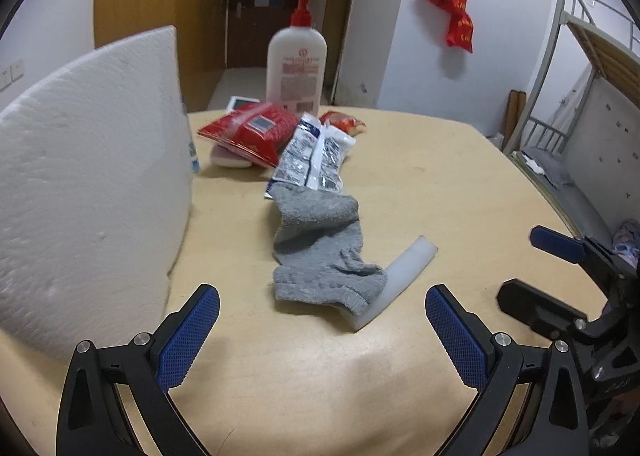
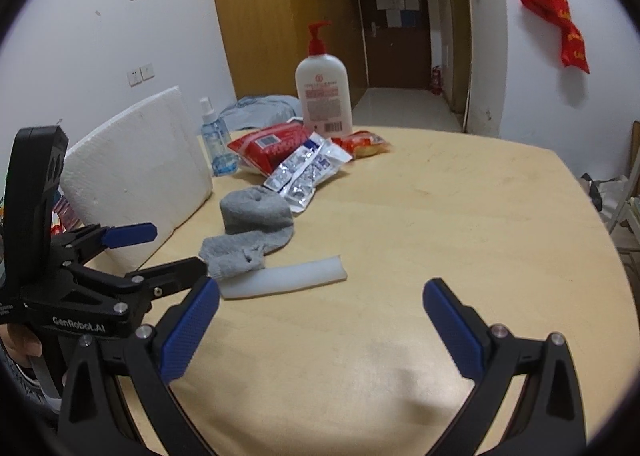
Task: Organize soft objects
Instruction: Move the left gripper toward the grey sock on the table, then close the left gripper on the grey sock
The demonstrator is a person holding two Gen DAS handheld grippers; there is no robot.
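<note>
- Both claws, left gripper (image 1: 322, 330) and right gripper (image 2: 320, 326), spread wide, holding nothing.
- You're lining up on the grey sock (image 1: 320, 248) (mid-table (image 1: 460, 176)); next, pinch its near end.

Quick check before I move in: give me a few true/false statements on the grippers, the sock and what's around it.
1. Both grippers, left and right, are open and hold nothing. True.
2. The grey sock lies partly over the white foam strip. True.
3. The pump bottle lies on its side. False: it stands upright.
4. The sock sits on the white foam block. False: it lies on the table.
</note>
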